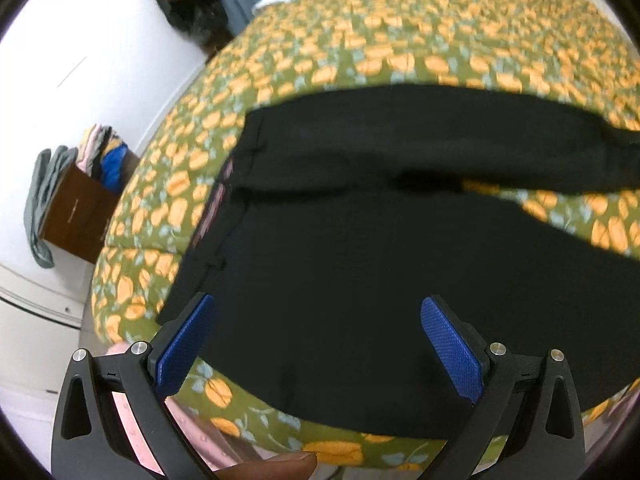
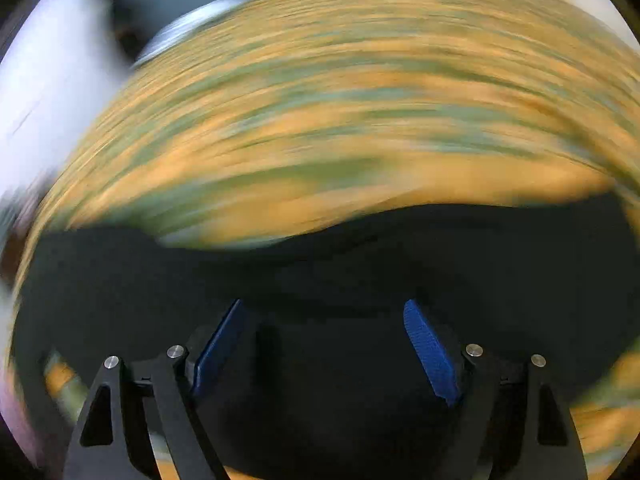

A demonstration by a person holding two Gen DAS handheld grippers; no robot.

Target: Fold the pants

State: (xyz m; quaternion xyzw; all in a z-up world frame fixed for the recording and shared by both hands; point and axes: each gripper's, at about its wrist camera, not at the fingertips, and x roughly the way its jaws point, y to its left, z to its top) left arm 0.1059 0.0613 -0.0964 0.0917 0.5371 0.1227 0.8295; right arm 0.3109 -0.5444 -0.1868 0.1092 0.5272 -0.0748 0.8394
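Across the centre of the left wrist view, black fabric pants lie spread on a green bedspread with orange flowers. The left gripper hangs above them, fingers wide apart, holding nothing. A brown wooden box of clothes appears at left only here. The right wrist view is motion-smeared; the right gripper gapes empty over the pants.

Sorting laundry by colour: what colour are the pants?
Black pants, clearest in the left wrist view.
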